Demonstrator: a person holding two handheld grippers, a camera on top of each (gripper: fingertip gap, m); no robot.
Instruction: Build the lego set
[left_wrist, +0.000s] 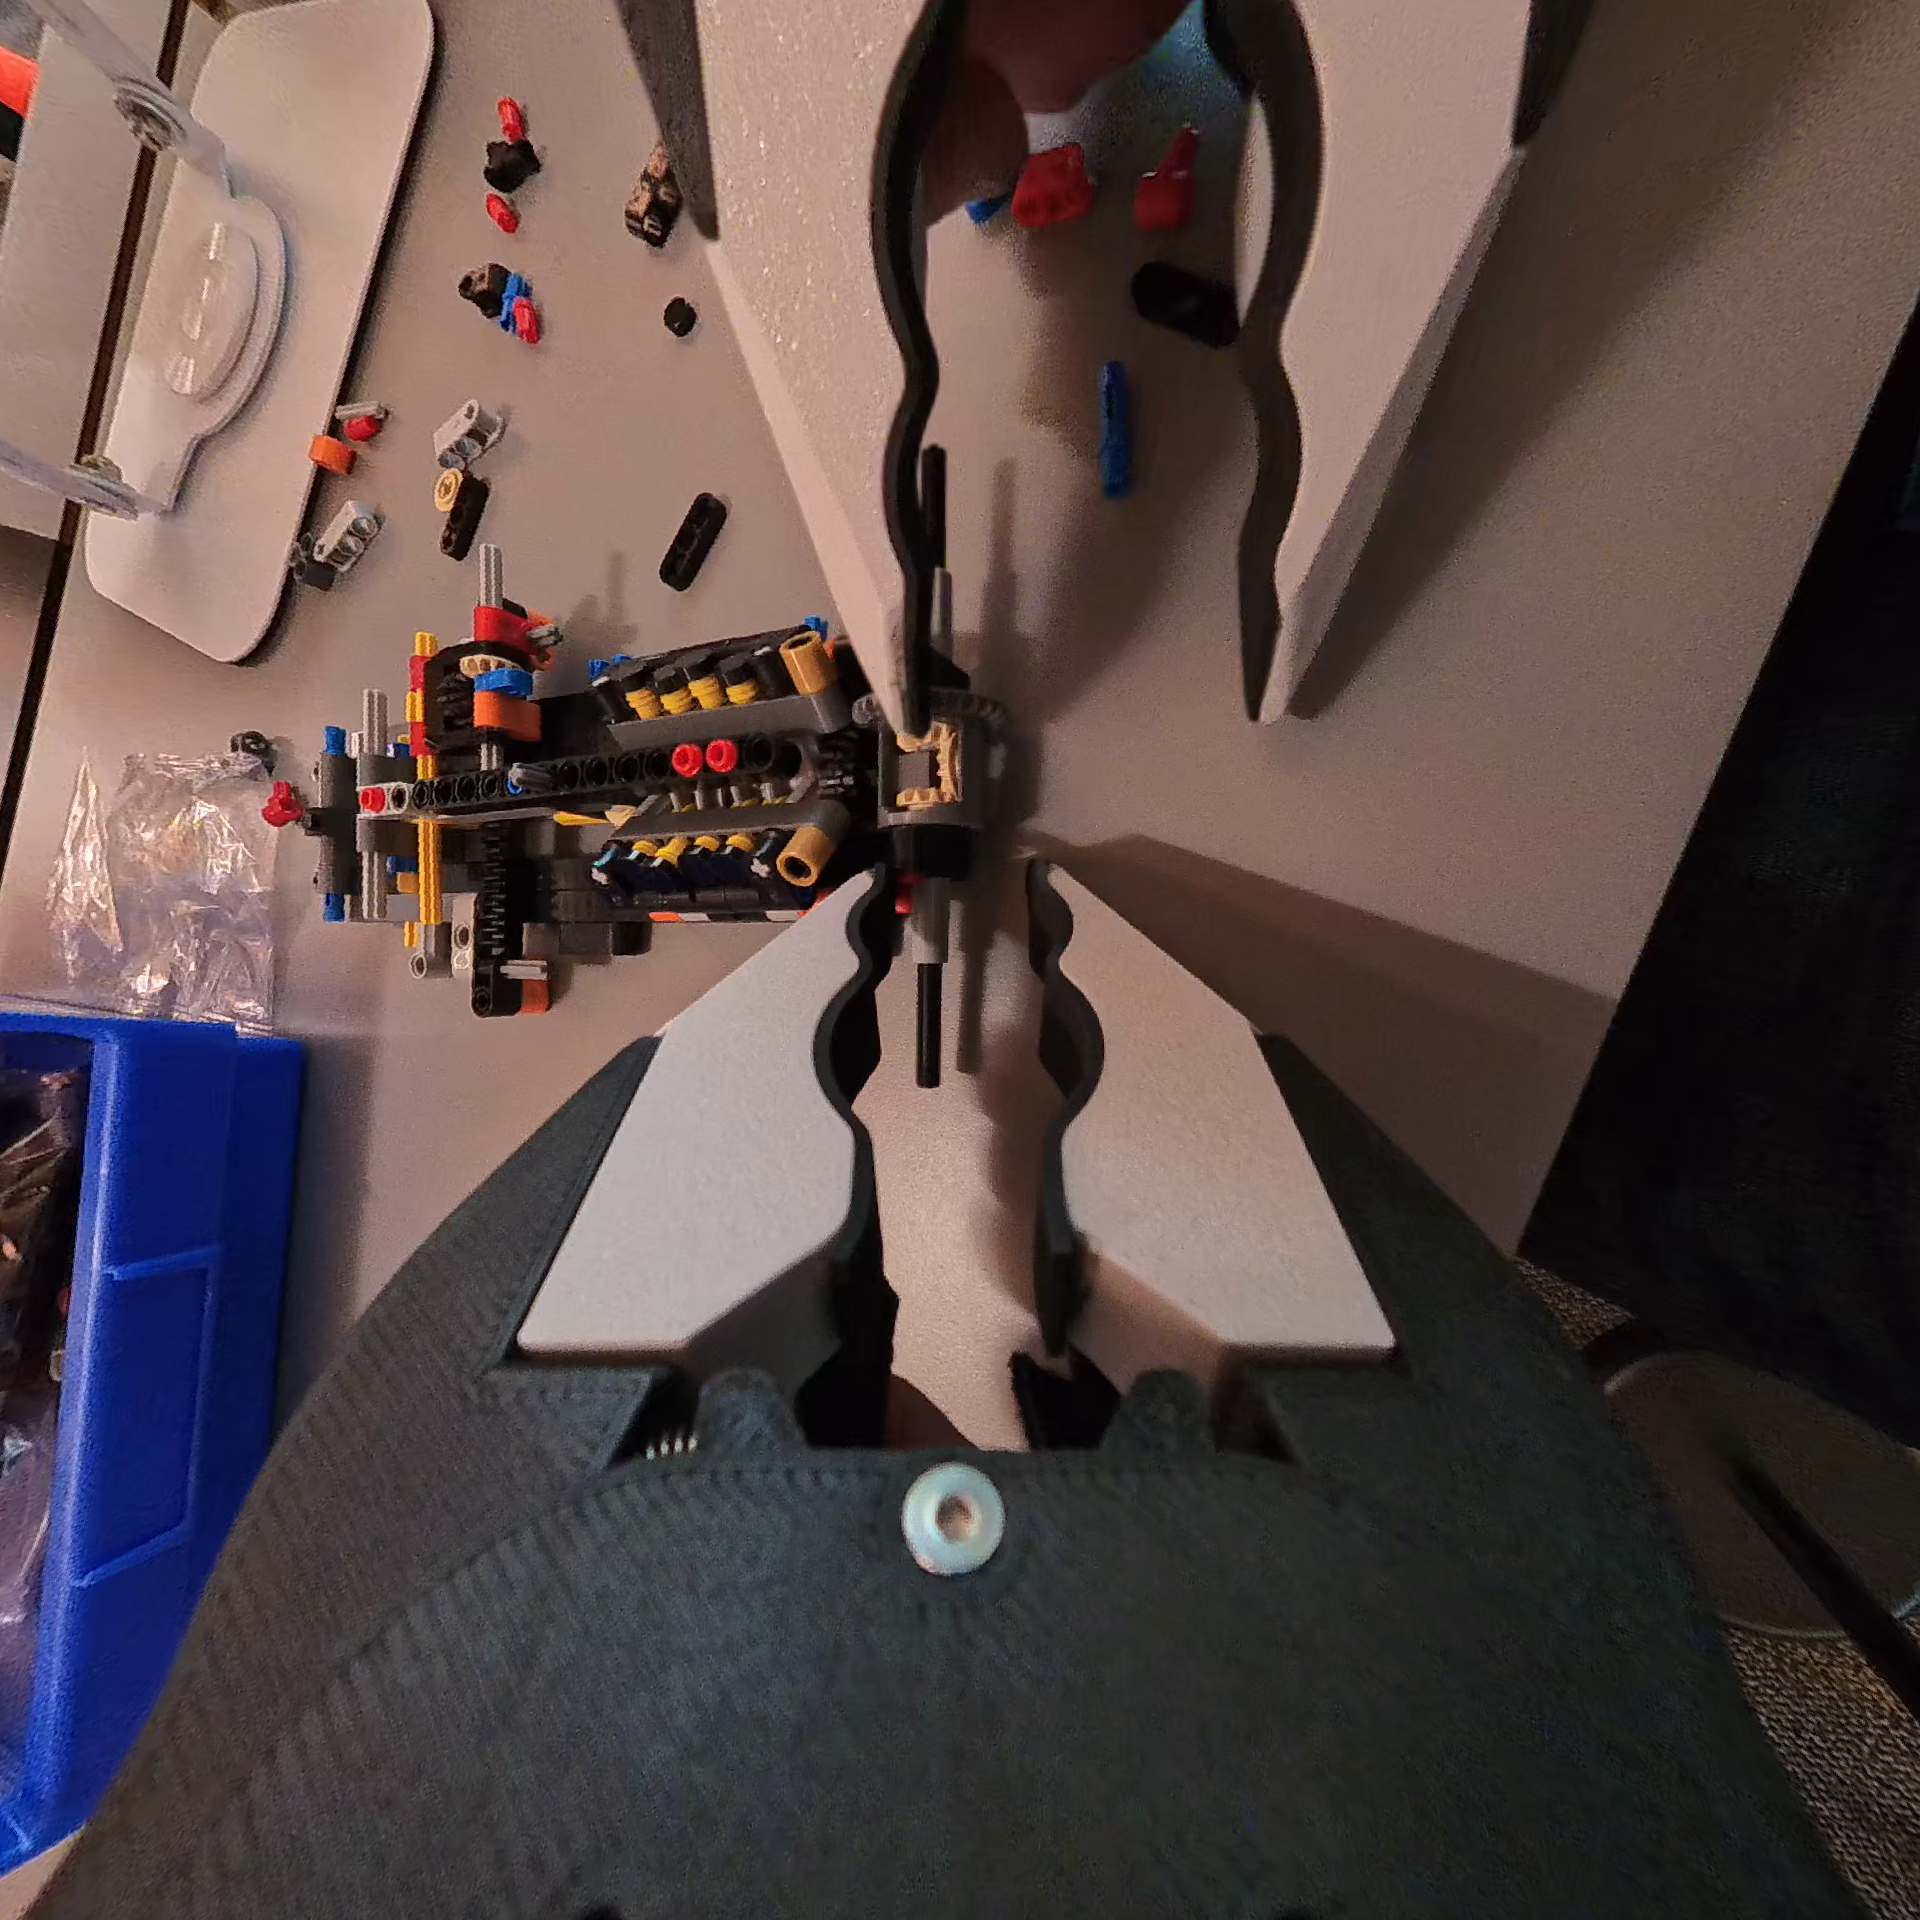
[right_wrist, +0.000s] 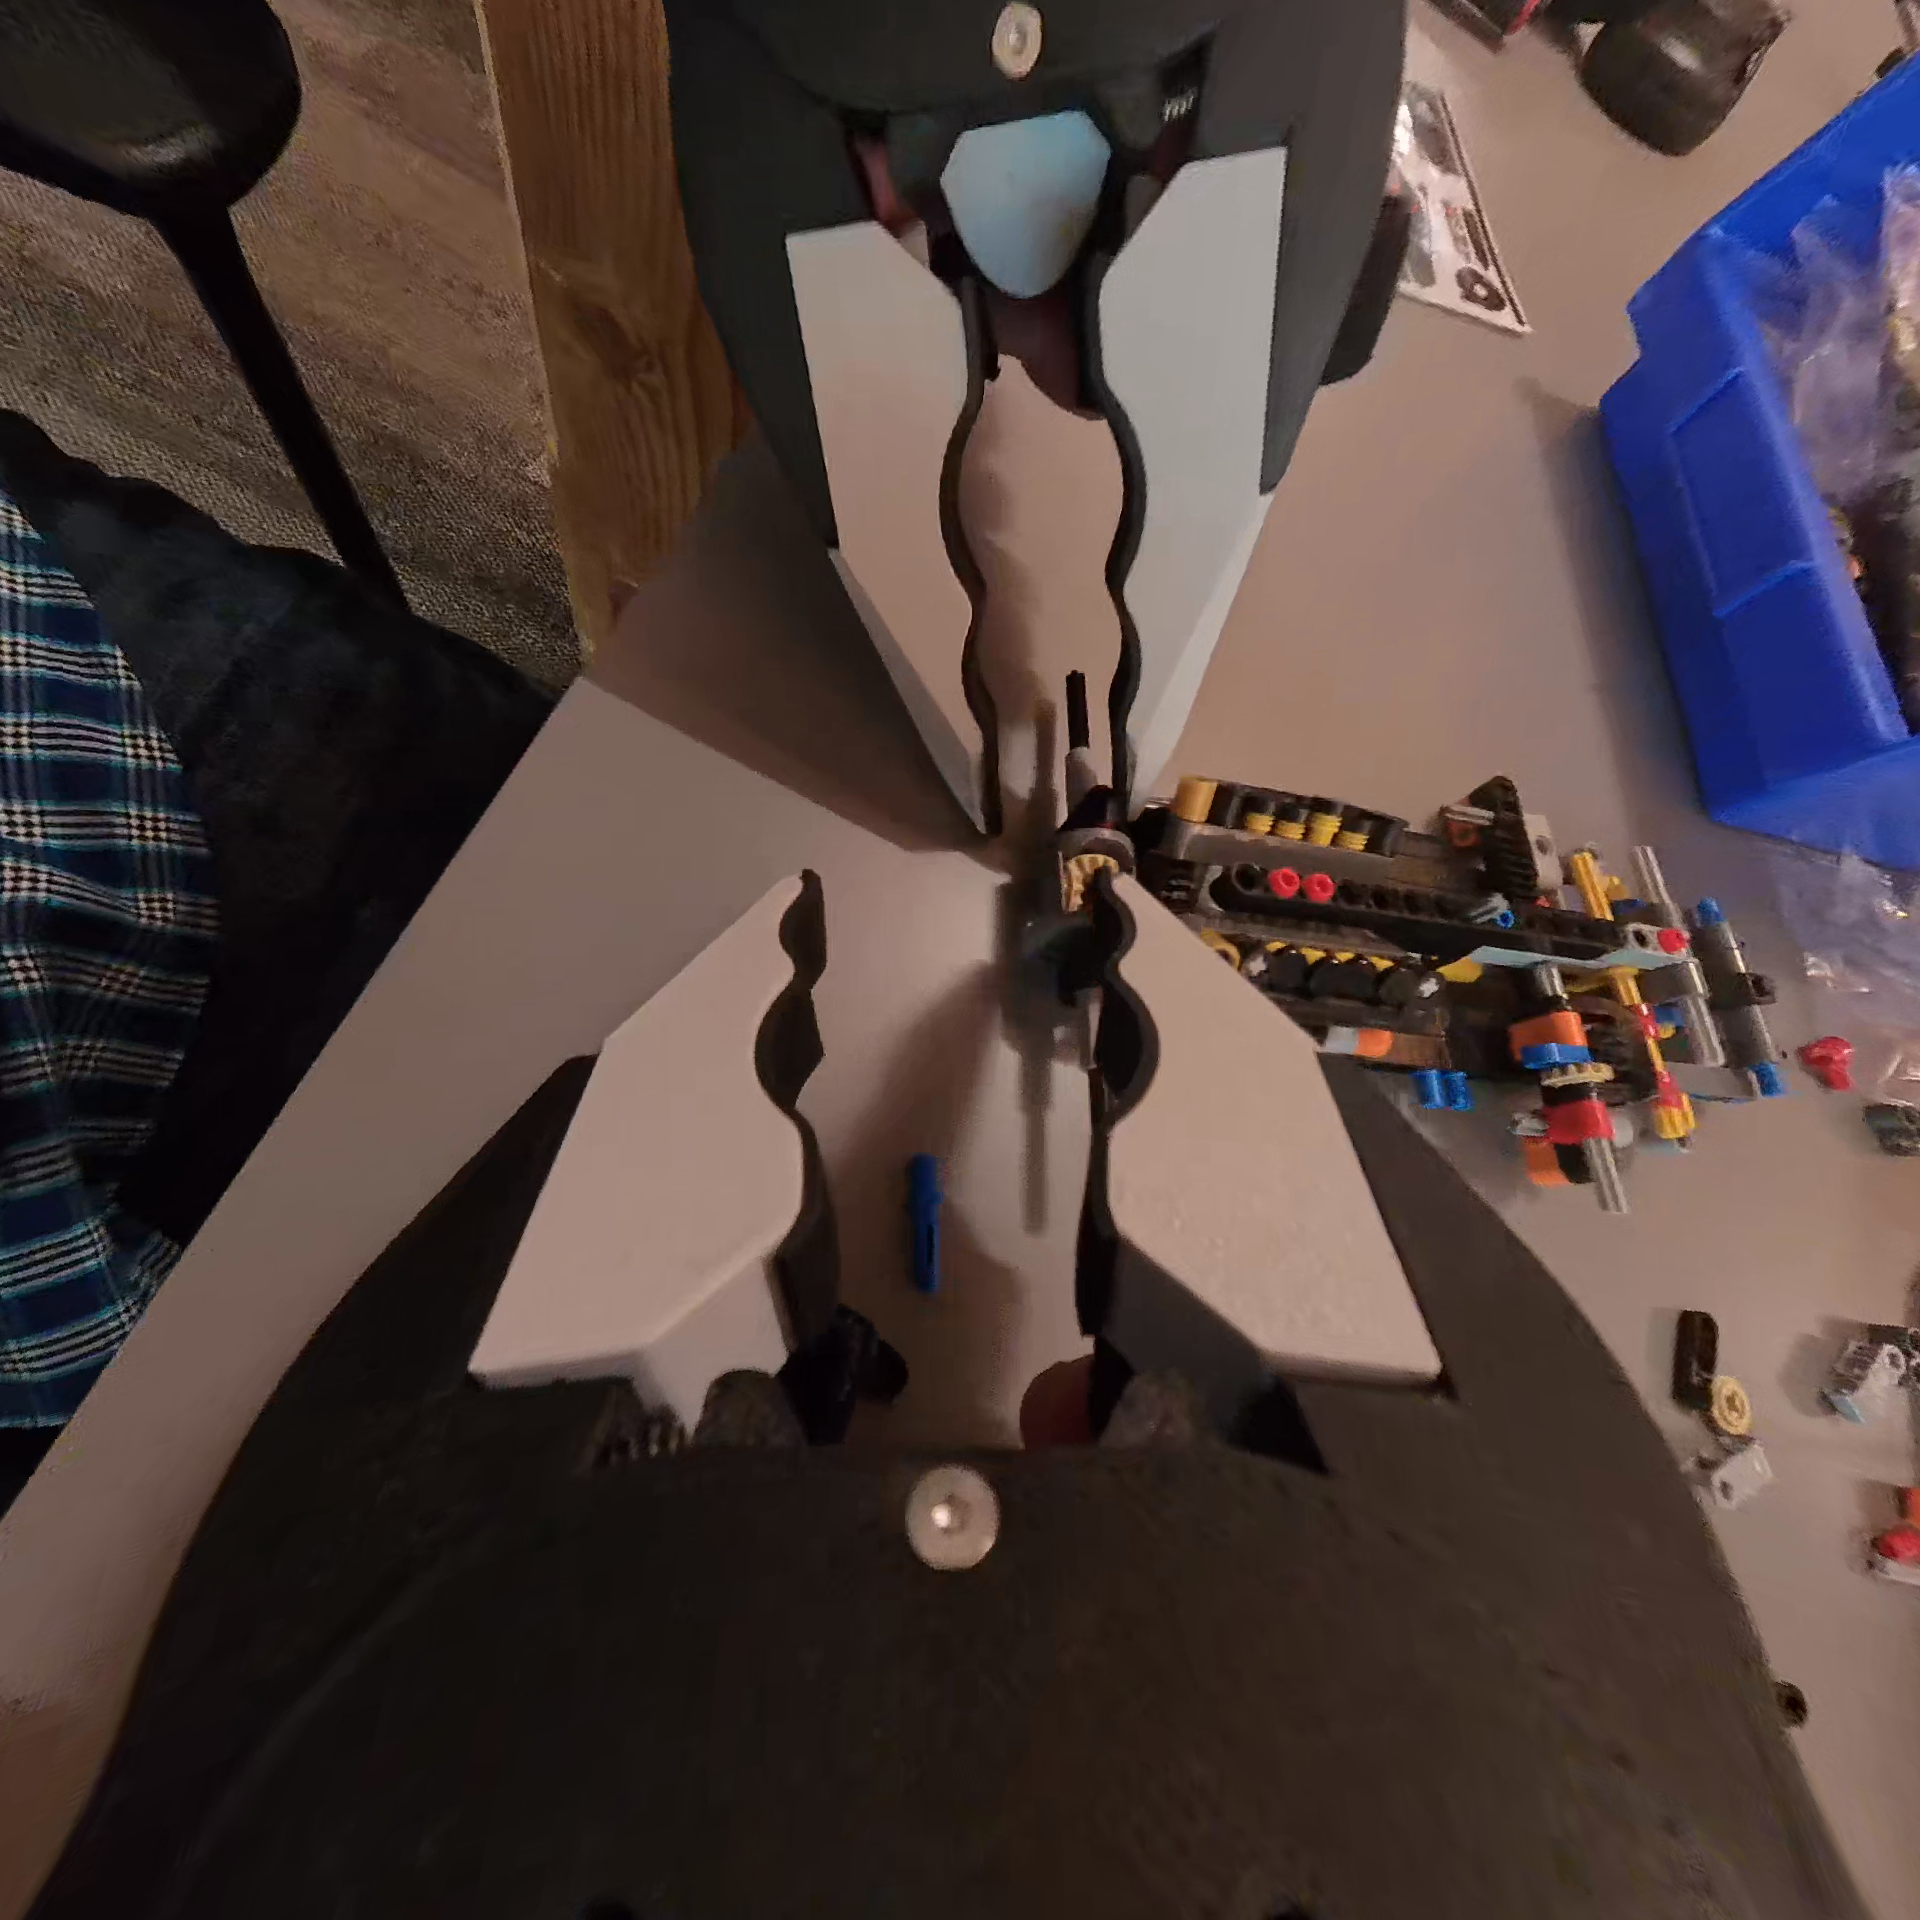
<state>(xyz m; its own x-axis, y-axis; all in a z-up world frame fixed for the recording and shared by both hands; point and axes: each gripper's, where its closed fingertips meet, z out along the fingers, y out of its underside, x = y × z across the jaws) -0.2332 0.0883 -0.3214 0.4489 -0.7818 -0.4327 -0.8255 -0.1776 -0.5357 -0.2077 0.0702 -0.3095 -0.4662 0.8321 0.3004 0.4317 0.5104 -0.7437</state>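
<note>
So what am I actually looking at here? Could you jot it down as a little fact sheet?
Setting: grey table
Main item: partly built lego model, lying on the table
Left gripper: open, fingers either side of the black axle at the model's end
Right gripper: open, one finger touching the model's tan gear
Between right fingers: loose blue pin on the table
Spare parts: small pieces scattered on the table; blue bin beside the model
</note>
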